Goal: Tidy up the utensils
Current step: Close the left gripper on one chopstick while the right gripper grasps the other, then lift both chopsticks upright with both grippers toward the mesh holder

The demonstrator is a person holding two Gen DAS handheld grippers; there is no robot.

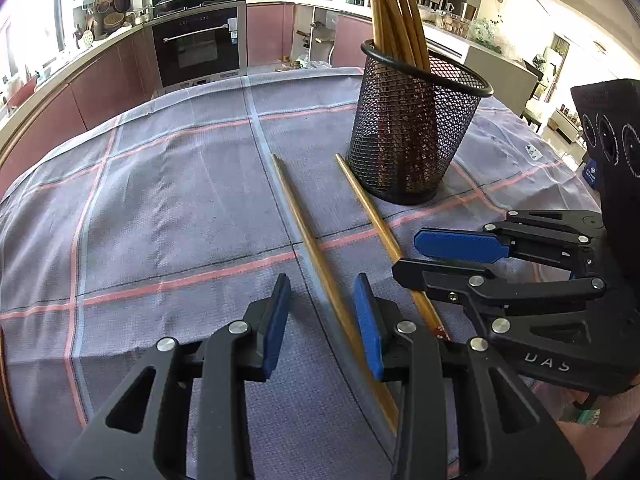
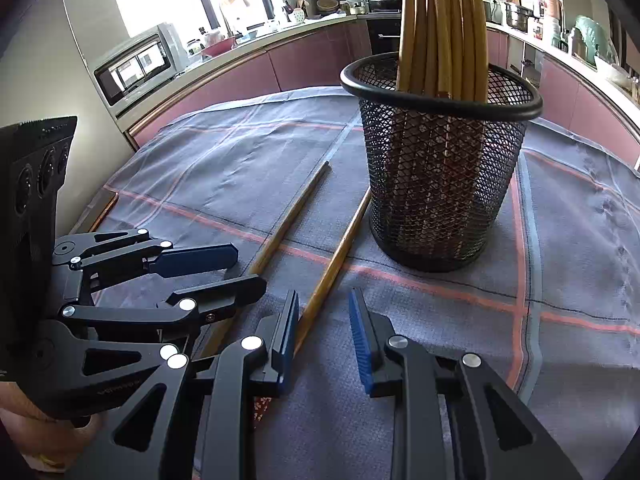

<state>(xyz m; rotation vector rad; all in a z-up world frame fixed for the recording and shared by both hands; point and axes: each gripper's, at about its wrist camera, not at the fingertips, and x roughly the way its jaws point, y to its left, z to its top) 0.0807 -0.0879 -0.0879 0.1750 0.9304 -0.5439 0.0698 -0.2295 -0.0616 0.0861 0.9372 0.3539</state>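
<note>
Two loose golden bamboo chopsticks (image 1: pixel 316 256) lie on the grey plaid-clothed table (image 1: pixel 160 200), at seven o'clock of the black mesh holder (image 1: pixel 412 128) (already holding several). Left gripper (image 1: pixel 322 320) straddles one, fingers wide; right gripper (image 2: pixel 324 332) likewise empty. Closing off-centre could roll the stick away.

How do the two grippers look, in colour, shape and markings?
Both the left gripper and the right gripper are matte black linkages with silver round pins, triangular cut-outs and flat blue ribbed finger pads. The right one carries pale lettering on its body.
</note>
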